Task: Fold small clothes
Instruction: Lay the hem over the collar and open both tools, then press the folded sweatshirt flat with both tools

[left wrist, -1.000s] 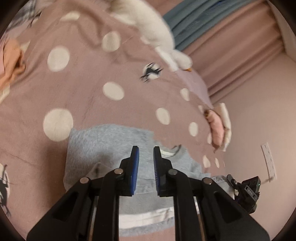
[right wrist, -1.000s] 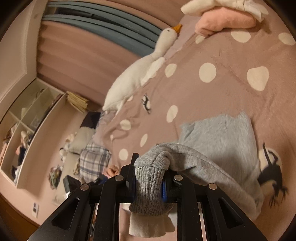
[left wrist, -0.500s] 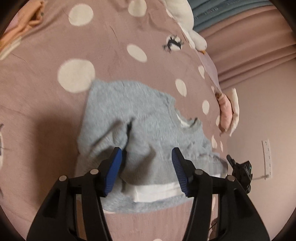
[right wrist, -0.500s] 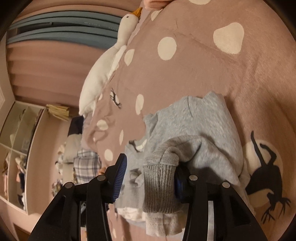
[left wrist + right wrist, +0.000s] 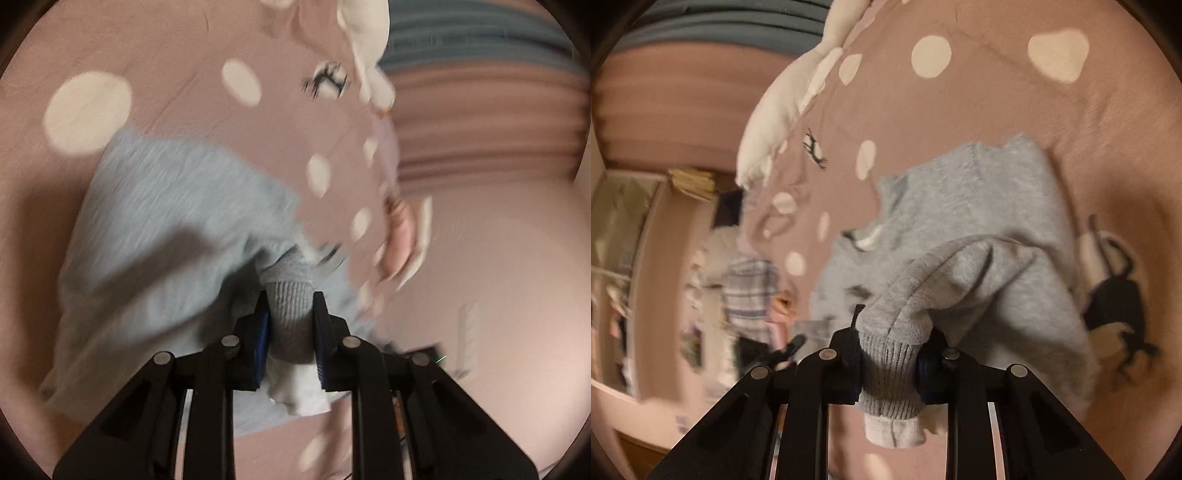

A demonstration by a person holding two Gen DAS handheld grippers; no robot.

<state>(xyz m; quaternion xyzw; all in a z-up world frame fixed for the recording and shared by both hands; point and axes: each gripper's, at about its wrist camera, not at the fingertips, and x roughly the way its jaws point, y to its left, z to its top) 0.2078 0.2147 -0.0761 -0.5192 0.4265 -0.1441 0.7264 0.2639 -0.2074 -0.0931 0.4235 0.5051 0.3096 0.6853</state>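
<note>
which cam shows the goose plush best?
Right wrist: the goose plush lies along the blanket, most of its body visible, head cropped. Left wrist catches only a blurred white strip at the top edge.

Motion blur smears your left view: pink item point(image 5: 402, 236) at the bed's point(image 5: 177, 48) edge unreadable. Plush toy point(image 5: 365, 33) cropped at top. Shelf point(image 5: 617, 236) contents too blurred in your right view.
</note>
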